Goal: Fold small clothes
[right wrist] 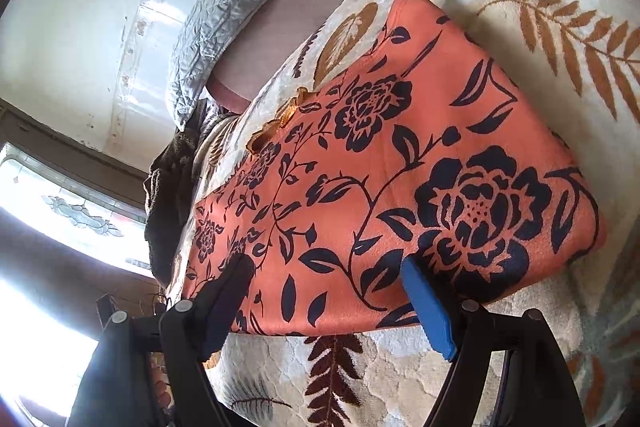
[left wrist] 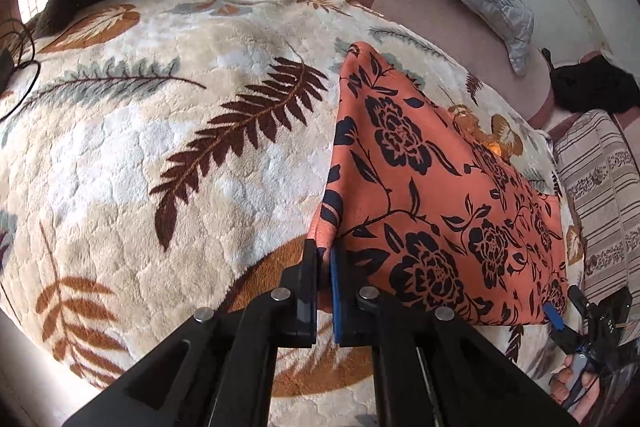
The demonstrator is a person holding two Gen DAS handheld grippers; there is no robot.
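While pinched tight on the near corner of the orange floral cloth (left wrist: 432,187), left gripper (left wrist: 325,259) with cloth fanning ahead and rightward across the leaf-print blanket (left wrist: 160,147). Right gripper (right wrist: 326,279) spread wide, jaws apart over the cloth's near edge, clamping nothing. Grey pillow (right wrist: 240,11) far ahead.

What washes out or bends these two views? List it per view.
Left wrist view: fisheye bulges the leaf-print blanket; the bottom-left corner is blown out white. Right wrist view: the window glares at the left, the wall shines, and the orange floral cloth stays sharp.
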